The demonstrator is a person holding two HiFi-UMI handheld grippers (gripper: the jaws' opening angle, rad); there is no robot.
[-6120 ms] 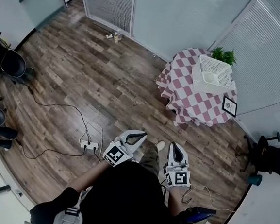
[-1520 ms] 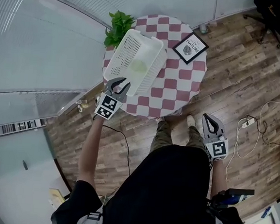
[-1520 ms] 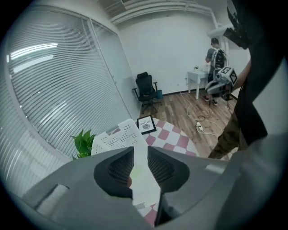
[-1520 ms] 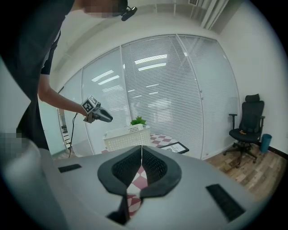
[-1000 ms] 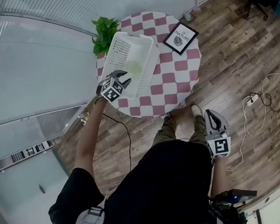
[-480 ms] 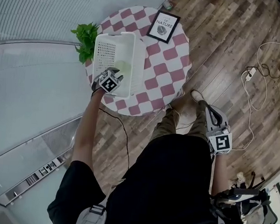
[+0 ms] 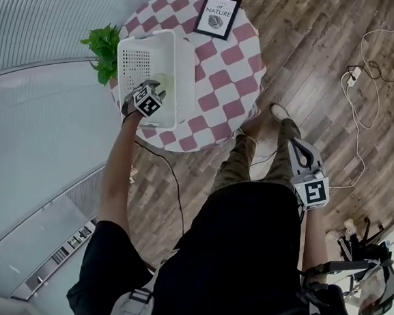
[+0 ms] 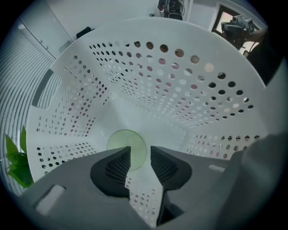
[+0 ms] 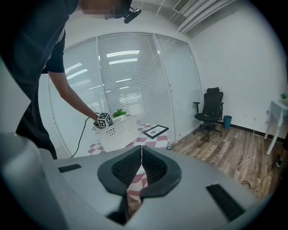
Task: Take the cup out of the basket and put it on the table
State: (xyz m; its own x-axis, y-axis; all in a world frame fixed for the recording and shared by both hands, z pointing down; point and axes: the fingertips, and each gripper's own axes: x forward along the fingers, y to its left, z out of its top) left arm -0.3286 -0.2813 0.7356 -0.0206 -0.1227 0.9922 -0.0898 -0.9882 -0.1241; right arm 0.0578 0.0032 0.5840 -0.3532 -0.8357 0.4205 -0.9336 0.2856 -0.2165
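Note:
A white perforated basket [image 7: 128,44] stands on the round table with a red-and-white checked cloth [image 7: 218,73]. A pale green cup [image 8: 121,140] lies on the basket's floor. My left gripper [image 8: 140,152] is down inside the basket, open, its tips just short of the cup, which shows in the gap between them. In the head view the left gripper [image 7: 156,88] reaches over the basket's near wall. My right gripper [image 7: 299,146] hangs beside the person's leg, shut and empty; in its own view the right gripper [image 9: 141,150] faces the basket [image 9: 116,130] from afar.
A framed picture [image 7: 218,15] lies at the table's far edge and a green plant [image 7: 100,45] stands behind the basket. Cables and a power strip [image 7: 353,76] lie on the wood floor. An office chair [image 9: 210,110] stands by the far wall.
My left gripper has gone from the basket's near rim down into the basket toward the cup. The right gripper has stayed low by the leg, still shut.

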